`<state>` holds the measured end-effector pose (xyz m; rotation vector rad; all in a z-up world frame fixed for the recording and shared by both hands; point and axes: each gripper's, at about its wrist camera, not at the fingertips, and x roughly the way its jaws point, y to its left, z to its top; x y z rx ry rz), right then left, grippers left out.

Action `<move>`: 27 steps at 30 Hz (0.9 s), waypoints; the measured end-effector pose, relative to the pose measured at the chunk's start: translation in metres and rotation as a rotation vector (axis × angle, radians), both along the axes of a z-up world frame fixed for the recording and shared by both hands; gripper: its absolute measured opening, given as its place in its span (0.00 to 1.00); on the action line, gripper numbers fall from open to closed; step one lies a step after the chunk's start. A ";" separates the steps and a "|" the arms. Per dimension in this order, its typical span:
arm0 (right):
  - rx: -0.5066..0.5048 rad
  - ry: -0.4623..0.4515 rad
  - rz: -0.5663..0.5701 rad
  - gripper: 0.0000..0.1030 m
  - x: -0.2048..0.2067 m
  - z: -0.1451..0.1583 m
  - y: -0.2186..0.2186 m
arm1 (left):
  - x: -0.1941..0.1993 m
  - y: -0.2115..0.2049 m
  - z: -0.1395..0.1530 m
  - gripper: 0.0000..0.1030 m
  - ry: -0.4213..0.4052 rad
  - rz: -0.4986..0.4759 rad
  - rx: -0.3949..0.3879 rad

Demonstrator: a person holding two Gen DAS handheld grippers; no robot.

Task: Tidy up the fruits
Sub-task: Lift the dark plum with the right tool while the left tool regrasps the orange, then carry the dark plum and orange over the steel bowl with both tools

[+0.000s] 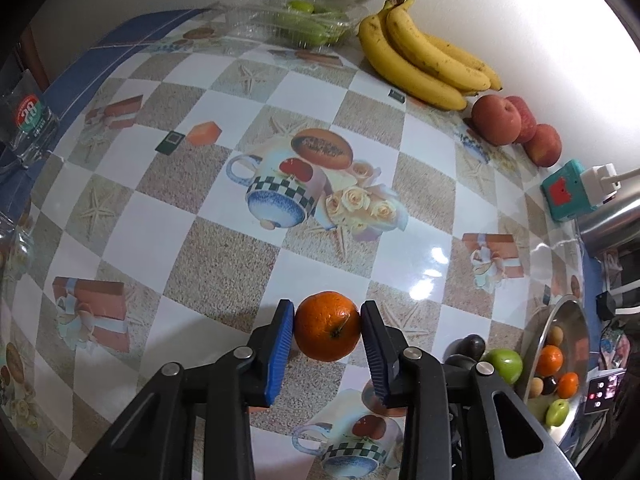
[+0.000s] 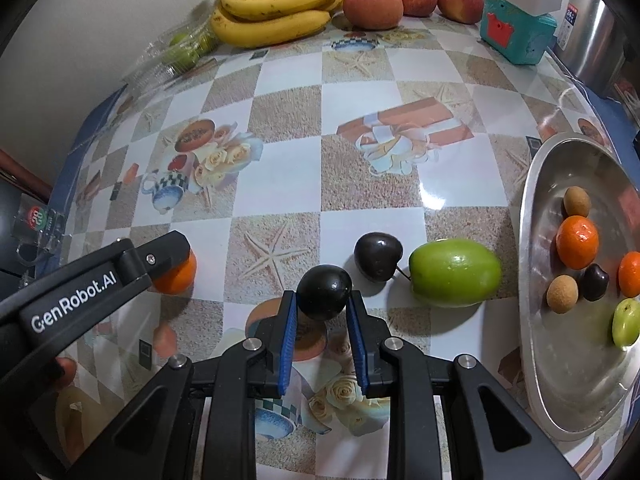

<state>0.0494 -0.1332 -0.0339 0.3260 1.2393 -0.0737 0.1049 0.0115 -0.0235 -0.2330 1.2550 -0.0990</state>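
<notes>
A round metal tray (image 2: pixel 532 216) is sitting at the right edge of the table (image 2: pixel 288 168), its shiny surface reflecting the room. It is holding two tangerines (image 2: pixel 577 242), two tan, rough-skinned little fruits (image 2: pixel 562 294), a dark plum (image 2: pixel 595 282) and a small green fruit (image 2: pixel 625 322). At the far left by the wall, a clear, crinkled plastic box (image 1: pixel 296 20) is holding more green fruits (image 1: pixel 302 6).

The left gripper (image 1: pixel 328 330) is pressing its ribbed blue pads (image 1: pixel 280 350) against an orange tangerine (image 1: pixel 328 326), one pad on each side; the fruit's dimpled skin and short stem are facing the camera. The right gripper (image 2: pixel 323 300) is clamping a glossy, dark round plum (image 2: pixel 325 291) between its tips, just above the tablecloth. Just beyond it, a second dark plum (image 2: pixel 378 256) is lying on the table, its stem touching a smooth, oblong green fruit (image 2: pixel 455 272), which is lying near the tray rim.

Along the back wall, a bunch of speckled yellow bananas (image 2: pixel 276 10) is resting beside three reddish apples (image 2: pixel 374 5). A teal plastic box (image 2: pixel 516 34) with a white plug on top is standing to their right. The glossy tablecloth is showing a checkered print of starfish, cups and roses.
</notes>
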 end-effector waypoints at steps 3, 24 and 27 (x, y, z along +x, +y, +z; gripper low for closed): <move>0.006 -0.022 -0.010 0.25 -0.002 0.008 -0.004 | -0.002 -0.002 0.005 0.36 -0.016 -0.005 -0.007; 0.027 -0.096 -0.192 0.25 -0.033 0.038 -0.075 | -0.025 -0.059 0.029 0.36 -0.082 -0.162 -0.063; 0.034 -0.101 -0.236 0.25 -0.039 0.039 -0.090 | -0.029 -0.070 0.031 0.36 -0.090 -0.195 -0.064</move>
